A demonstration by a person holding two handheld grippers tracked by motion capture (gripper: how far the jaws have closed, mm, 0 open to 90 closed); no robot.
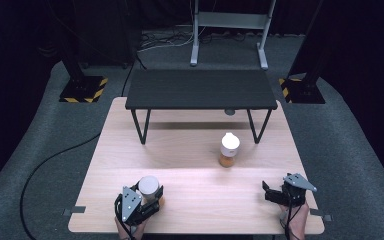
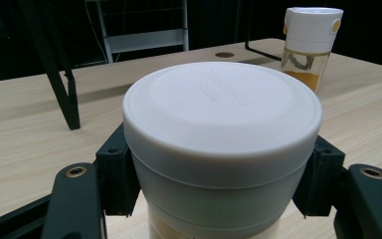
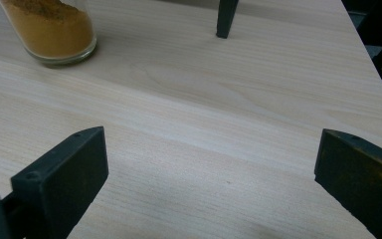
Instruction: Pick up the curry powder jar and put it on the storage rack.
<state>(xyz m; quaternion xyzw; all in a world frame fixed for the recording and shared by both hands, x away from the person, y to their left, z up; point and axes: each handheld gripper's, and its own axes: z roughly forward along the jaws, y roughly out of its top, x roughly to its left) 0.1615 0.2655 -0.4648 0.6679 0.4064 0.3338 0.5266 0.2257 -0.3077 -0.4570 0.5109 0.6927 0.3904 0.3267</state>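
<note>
From above, the left gripper (image 1: 147,200) sits at the table's (image 1: 190,165) near left edge, clamped on a white-capped jar (image 1: 149,188); a second jar (image 1: 229,149) stands well apart, right of centre before a small black stand (image 1: 200,89). The right gripper (image 1: 274,192) rests at the near right, holding nothing. Along the left gripper, both jaws press the jar's (image 2: 222,144) sides just under its cap (orange powder below). Along the right gripper, the jaws stand wide apart over bare wood — the second jar's (image 3: 54,32) base up left.

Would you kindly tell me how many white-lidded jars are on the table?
2: one jar gripped by the left gripper at the near edge, one spice jar standing mid-table right, near the black shelf.
</note>
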